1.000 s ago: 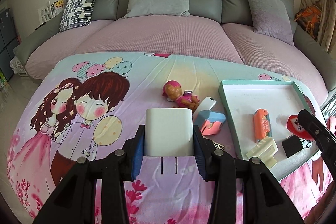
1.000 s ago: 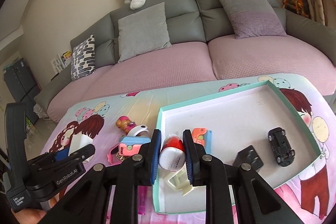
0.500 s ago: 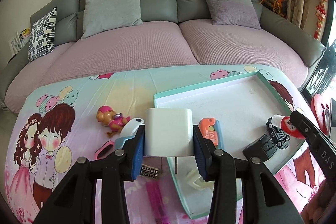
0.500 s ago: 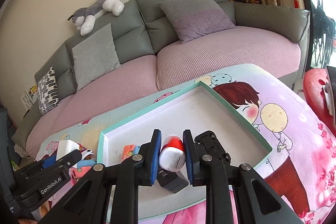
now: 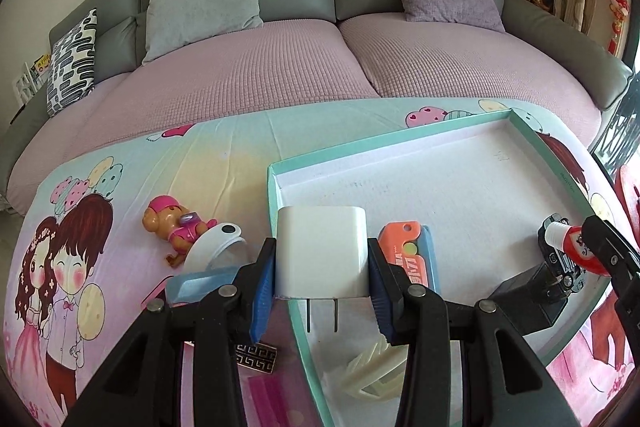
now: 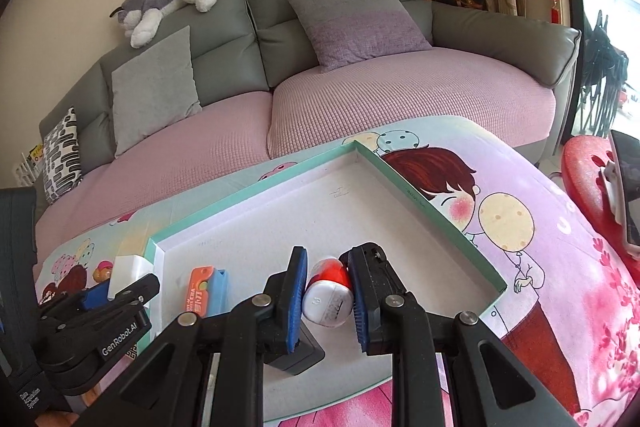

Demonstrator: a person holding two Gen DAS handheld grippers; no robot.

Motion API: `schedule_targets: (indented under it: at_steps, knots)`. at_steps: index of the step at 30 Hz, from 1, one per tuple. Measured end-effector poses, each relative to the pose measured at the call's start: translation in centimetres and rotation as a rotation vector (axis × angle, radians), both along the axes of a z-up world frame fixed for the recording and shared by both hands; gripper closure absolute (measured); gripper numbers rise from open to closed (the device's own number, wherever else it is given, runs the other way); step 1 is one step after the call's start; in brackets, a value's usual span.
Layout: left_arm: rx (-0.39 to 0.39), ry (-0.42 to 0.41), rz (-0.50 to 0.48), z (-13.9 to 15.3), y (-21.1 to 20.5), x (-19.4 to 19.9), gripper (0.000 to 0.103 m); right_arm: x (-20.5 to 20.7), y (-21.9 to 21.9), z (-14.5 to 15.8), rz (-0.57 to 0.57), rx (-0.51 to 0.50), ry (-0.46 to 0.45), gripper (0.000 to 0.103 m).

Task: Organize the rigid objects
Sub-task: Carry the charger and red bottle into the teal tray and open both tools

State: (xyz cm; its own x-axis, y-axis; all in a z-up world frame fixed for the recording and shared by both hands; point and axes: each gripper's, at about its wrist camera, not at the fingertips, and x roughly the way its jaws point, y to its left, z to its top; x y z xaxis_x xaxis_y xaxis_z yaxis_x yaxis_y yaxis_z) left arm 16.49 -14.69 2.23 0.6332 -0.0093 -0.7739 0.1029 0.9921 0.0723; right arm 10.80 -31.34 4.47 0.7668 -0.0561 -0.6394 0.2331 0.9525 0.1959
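Grippers (image 5: 322, 259) nose-down over tray (image 5: 400, 143)

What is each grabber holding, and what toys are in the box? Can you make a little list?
left gripper: shut on white charger
right gripper: shut on red and white capsule
box: teal rim, white inside
in box: orange and blue case, black toy car, black adapter, cream clip
outside box: puppy figure
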Motion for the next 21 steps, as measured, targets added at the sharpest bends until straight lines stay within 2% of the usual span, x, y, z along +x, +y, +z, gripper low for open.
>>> schedule_targets:
  at_steps: [15,16,17,19,21]
  knots:
    - [-0.014,0.038,-0.006,-1.4,-0.3,0.3,0.057,1.2,1.2,-1.9,0.020,-0.056,0.088,0.080]
    - [-0.013,0.033,-0.006,-1.2,-0.2,0.2,0.051,1.2,1.2,-1.9,0.020,-0.062,0.091,0.080]
    - [-0.017,0.027,-0.006,-0.9,-0.1,0.1,0.038,1.2,1.2,-1.9,0.019,-0.068,0.092,0.080]
    - [-0.030,0.017,-0.004,-0.5,-0.1,-0.1,0.028,1.2,1.3,-1.8,0.021,-0.071,0.093,0.079]
    - [-0.035,0.016,-0.004,-0.3,0.0,-0.2,0.027,1.2,1.4,-1.8,0.023,-0.075,0.096,0.079]
